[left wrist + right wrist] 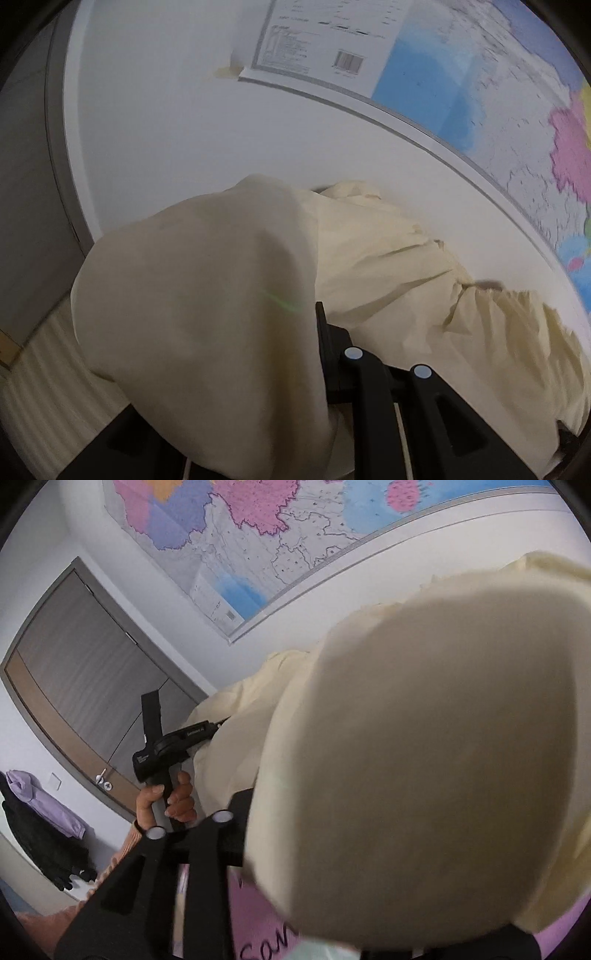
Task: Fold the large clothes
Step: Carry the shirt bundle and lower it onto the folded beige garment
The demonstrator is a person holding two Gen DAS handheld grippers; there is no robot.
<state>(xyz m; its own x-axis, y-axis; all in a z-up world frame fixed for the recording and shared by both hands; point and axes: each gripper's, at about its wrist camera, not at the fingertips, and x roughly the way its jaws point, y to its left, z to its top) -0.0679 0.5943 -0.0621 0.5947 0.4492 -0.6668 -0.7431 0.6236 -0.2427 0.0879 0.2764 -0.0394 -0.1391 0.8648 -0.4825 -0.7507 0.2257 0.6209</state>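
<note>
Left wrist view: beyond and left of the fingers stands a grey door frame (55,147), then a white wall (166,129). The cream garment (203,295) billows over the left finger of the left gripper (284,314) and hides it. Only the right finger (323,332) shows, black, with the cloth edge lying tight along its inner side. The jaws stand narrow and seem to pinch the fabric. To the right of the fingers the garment stretches on in wrinkles below a wall map (480,92).

Right wrist view: far left of the fingers a purple top (22,786) and a black coat (48,842) hang by a grey door (92,686). Nearer, a hand (166,801) in a peach sleeve (125,849) grips the handle of the left gripper, whose front end disappears into the cloth. Just ahead of the camera, the left finger (240,812) of the right gripper (284,801) shows bare and black. The garment balloons over the right finger and fills everything right of it, blurred and very close to the lens. Whether these jaws clamp the cloth or stand apart, I cannot tell, as the pads are covered. Below the fingers lies a pink surface (258,923) with dark writing.
</note>
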